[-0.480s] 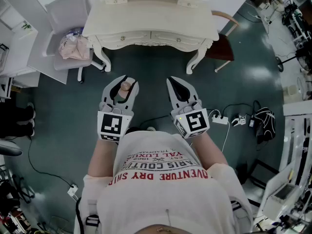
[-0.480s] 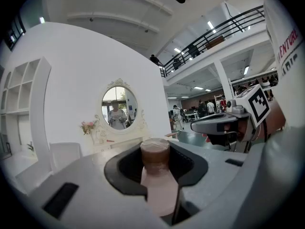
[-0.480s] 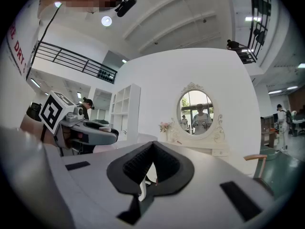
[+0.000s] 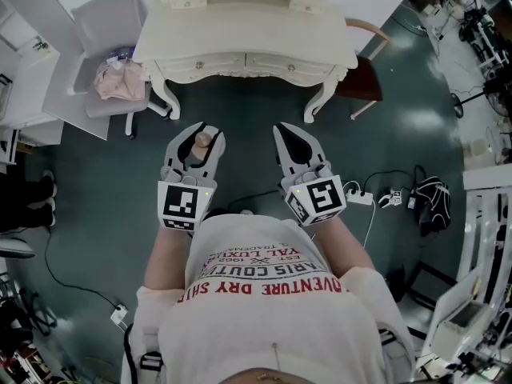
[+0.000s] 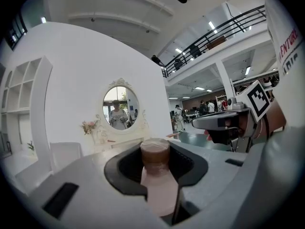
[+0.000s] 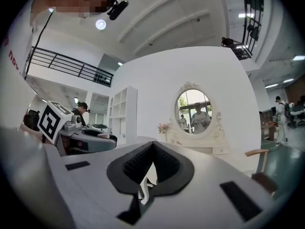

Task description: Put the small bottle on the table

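Observation:
My left gripper (image 4: 198,144) is shut on the small bottle (image 4: 203,140), a pale pink one with a brown cap. In the left gripper view the bottle (image 5: 158,185) stands upright between the dark pads, cap (image 5: 155,151) uppermost. My right gripper (image 4: 288,137) is held beside it, jaws shut with nothing in them; in the right gripper view (image 6: 152,146) the pads meet at the front. Both point at the cream dressing table (image 4: 248,26), which stands a short way ahead over the dark green floor. Its oval mirror (image 5: 120,108) shows in the left gripper view.
A grey chair (image 4: 108,34) with pink cloth on its seat stands left of the table. A wooden chair (image 4: 362,70) is at its right. A white shelf unit (image 4: 20,62) is far left. A power strip (image 4: 360,197), cables and a black bag (image 4: 433,200) lie on the floor to the right.
Both grippers sit a touch nearer the dressing table than before; the bottle stays gripped in the left one.

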